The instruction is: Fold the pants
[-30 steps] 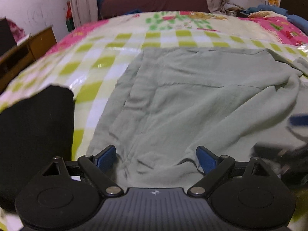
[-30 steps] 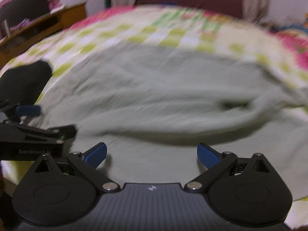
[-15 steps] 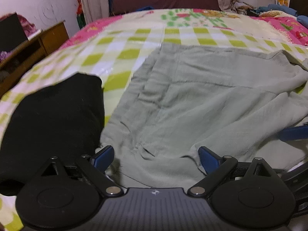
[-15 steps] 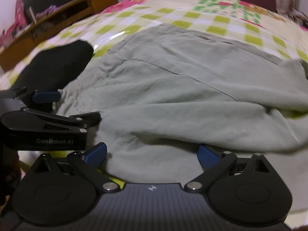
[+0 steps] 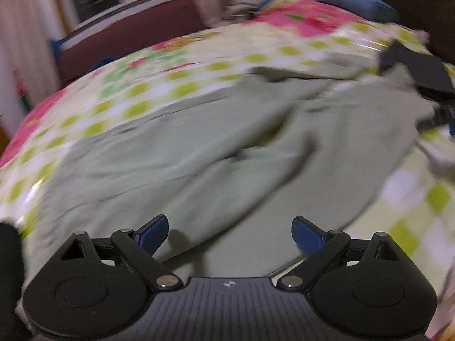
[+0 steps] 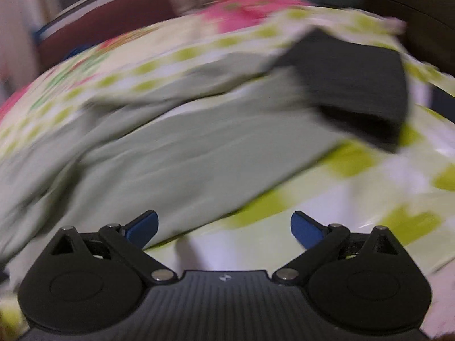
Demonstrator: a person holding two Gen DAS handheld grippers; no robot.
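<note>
A bed covered in a green-checked, pink-floral bedspread point(image 5: 182, 85) fills both blurred views. Rumpled sage-green pants point(image 5: 199, 153) lie spread across it, a black folded garment point(image 6: 355, 79) touching their far end. The left gripper point(image 5: 229, 234) and right gripper point(image 6: 224, 227) hover spread wide, grasping nothing. No writing is legible.

the left gripper point(image 5: 229, 234) has a black ribbed body with a small pale emblem at its middle, two round black discs at the sides, black link arms with silver screws, and blue fingertips point(image 5: 152, 231). the right gripper point(image 6: 224, 227) looks alike: ribbed black, silver screws, blue fingertips point(image 6: 307, 231).
</note>
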